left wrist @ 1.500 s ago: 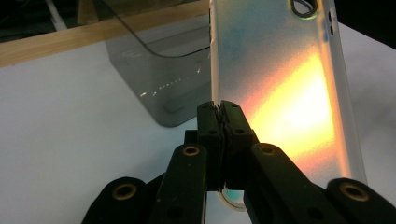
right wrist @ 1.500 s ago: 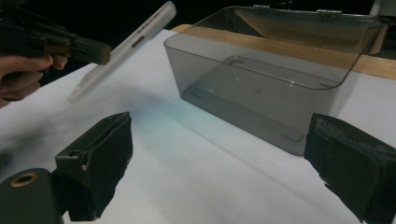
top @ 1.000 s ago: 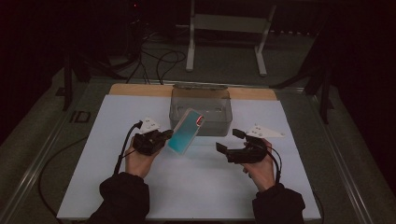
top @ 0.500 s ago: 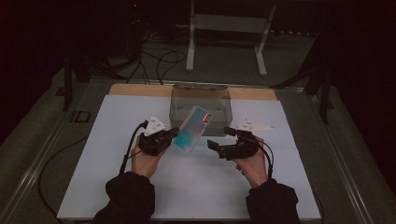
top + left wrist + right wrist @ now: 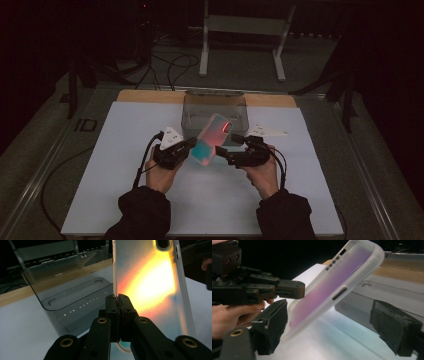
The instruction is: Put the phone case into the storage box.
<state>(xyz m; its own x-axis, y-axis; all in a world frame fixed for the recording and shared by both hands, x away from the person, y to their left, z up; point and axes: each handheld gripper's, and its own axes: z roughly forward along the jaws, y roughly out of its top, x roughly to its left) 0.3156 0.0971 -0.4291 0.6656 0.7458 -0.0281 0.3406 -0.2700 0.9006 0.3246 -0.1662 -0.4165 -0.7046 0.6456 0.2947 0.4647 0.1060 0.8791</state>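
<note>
Phone case held up between your two claws, in front of the clear box.

Your left claw (image 5: 117, 298) is pinching the lower edge of the iridescent phone case (image 5: 211, 138), tilted above the white desk (image 5: 125, 200). Your right claw (image 5: 329, 327) has just been closing; its jaws stand spread around the case, pads not pressing it. The clear plastic box (image 5: 200, 107) sits just behind.

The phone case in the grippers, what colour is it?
The phone case is shiny and colour-shifting: teal fading to pinkish orange, with a frosted clear rim. It shows best in the high view.
</note>
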